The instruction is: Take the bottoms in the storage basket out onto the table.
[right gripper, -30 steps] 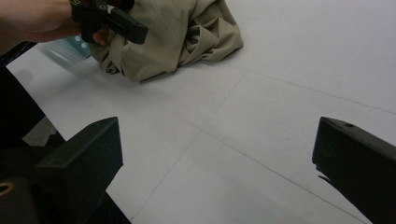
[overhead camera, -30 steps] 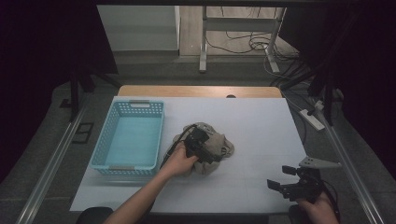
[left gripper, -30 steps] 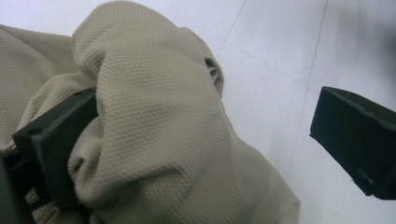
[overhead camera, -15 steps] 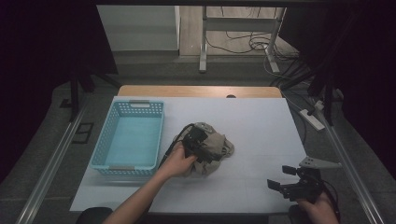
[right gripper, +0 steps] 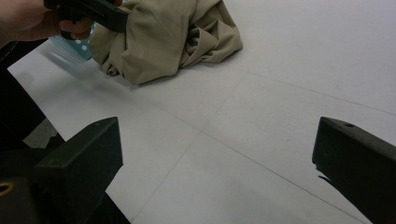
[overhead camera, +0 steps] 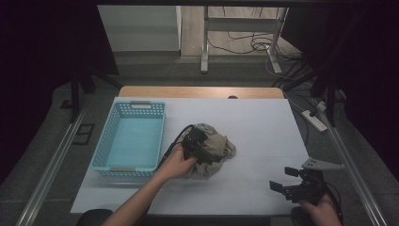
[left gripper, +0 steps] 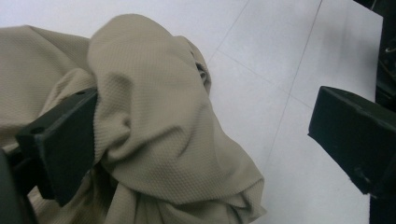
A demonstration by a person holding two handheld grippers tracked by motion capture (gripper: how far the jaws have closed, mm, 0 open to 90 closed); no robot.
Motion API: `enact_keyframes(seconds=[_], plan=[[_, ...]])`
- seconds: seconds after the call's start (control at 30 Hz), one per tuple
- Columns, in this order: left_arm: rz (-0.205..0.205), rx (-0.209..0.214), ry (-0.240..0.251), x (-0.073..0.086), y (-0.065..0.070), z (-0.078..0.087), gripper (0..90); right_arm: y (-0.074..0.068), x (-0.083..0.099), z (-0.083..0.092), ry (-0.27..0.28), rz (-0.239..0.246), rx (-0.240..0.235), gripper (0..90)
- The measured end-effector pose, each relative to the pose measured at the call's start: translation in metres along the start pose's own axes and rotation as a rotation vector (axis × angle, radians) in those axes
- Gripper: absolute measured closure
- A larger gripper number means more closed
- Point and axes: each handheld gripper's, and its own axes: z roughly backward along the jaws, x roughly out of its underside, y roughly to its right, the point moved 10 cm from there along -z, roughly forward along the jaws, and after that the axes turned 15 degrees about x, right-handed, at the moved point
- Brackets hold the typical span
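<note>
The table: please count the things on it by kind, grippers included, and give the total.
Beige crumpled cloth: 1
Light blue plastic basket: 1
Hand-held grippers: 2, the left gripper with its jaws open around the cloth, and the right gripper open above the bare white table
Total: 4

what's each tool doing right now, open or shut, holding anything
Left tool: open, jaws wide apart over the beige cloth, one jaw against it, nothing clamped.
Right tool: open, jaws apart over bare white table, holding nothing.
</note>
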Motion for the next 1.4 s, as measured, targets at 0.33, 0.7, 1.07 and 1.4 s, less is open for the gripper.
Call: enact_keyframes(seconds=[0.33, 0.7, 1.07, 1.4], plan=[[-0.018, 0.009, 0.023, -0.004, 0.005, 0.005, 1.2, 0.0, 0.0, 0.0, 0.001, 0.0, 0.0, 1.8], [-0.018, 0.027, 0.052, -0.006, 0.011, 0.012, 0.7, 0.0, 0.0, 0.0, -0.002, 0.001, 0.002, 1.8], [-0.055, 0.008, 0.064, -0.006, 0.013, 0.019, 0.4, -0.001, 0.0, -0.001, -0.004, 0.011, 0.008, 1.8], [-0.057, 0.025, 0.047, -0.002, 0.013, 0.024, 0.4, -0.001, 0.001, -0.001, -0.008, 0.026, 0.02, 1.8]])
